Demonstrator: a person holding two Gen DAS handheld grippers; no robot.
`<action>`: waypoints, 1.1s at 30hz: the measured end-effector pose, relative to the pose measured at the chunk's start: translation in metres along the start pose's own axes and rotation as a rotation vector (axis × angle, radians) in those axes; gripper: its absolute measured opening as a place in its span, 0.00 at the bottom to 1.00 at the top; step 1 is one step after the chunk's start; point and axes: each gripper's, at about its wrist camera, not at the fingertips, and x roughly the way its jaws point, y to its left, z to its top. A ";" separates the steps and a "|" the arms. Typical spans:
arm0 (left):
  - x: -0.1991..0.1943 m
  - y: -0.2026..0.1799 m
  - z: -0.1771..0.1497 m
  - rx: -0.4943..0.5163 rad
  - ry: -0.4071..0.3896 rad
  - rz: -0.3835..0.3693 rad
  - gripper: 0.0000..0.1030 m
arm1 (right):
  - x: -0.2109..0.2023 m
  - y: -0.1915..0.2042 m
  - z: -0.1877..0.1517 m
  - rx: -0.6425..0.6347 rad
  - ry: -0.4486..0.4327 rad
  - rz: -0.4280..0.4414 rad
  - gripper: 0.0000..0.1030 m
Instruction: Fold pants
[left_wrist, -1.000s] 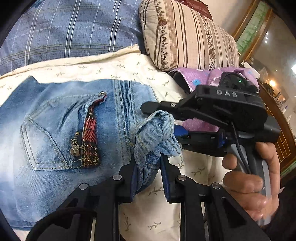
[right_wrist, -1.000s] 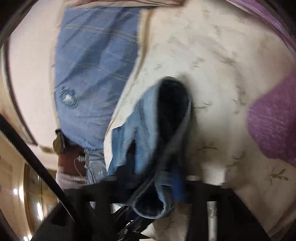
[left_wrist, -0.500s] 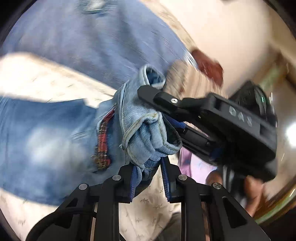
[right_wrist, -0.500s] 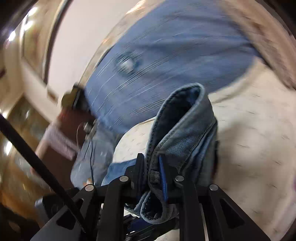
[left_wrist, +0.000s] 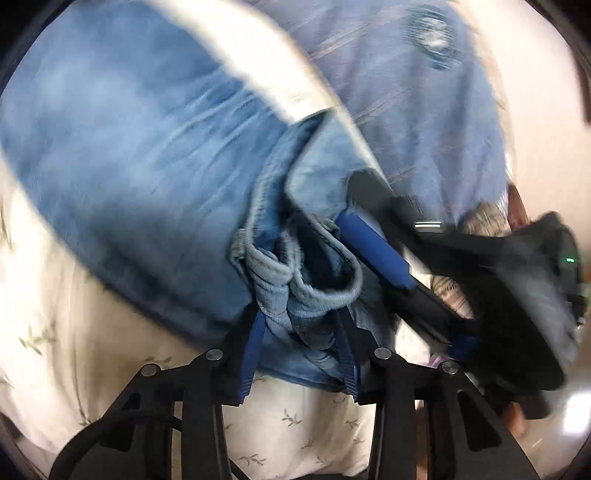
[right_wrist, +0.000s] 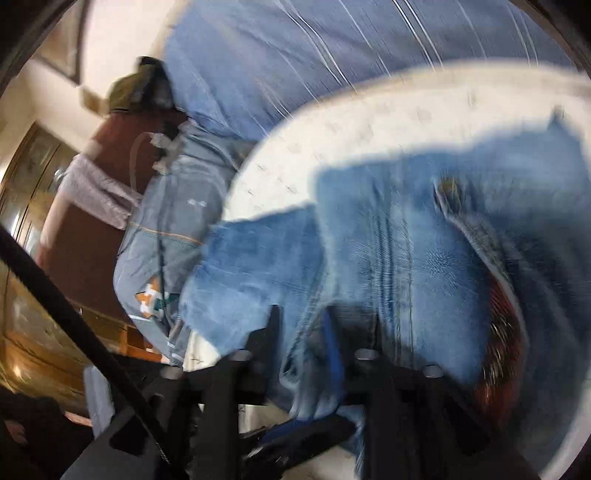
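Observation:
The light blue jeans (left_wrist: 122, 155) lie on a cream floral sheet (left_wrist: 55, 306). My left gripper (left_wrist: 299, 325) is shut on a bunched edge of the jeans and holds it lifted over the spread denim. My right gripper (right_wrist: 306, 332) is shut on the same bunched edge beside it; it also shows in the left wrist view (left_wrist: 373, 251), close on the right. In the right wrist view the jeans (right_wrist: 424, 258) show a pocket with red plaid trim (right_wrist: 498, 325). Both views are blurred by motion.
A blue striped sheet (left_wrist: 424, 110) covers the surface beyond the cream one. Grey-blue clothes (right_wrist: 173, 221) and a dark red wooden piece (right_wrist: 85, 229) lie at the left in the right wrist view. A striped pillow (left_wrist: 484, 221) peeks past the right gripper.
Both grippers have swung together with the gripped denim edge, carrying it across over the spread jeans. The pillow and purple cloth have left the middle of the left wrist view.

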 end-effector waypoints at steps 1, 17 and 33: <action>-0.006 -0.008 -0.001 0.032 -0.018 -0.001 0.41 | -0.022 0.004 -0.001 -0.017 -0.055 0.003 0.70; -0.017 -0.032 -0.011 0.132 -0.075 0.133 0.19 | -0.089 -0.042 -0.107 -0.183 -0.065 -0.331 0.72; -0.013 -0.030 -0.029 0.182 -0.063 0.208 0.13 | -0.096 -0.038 -0.108 -0.172 -0.161 -0.490 0.08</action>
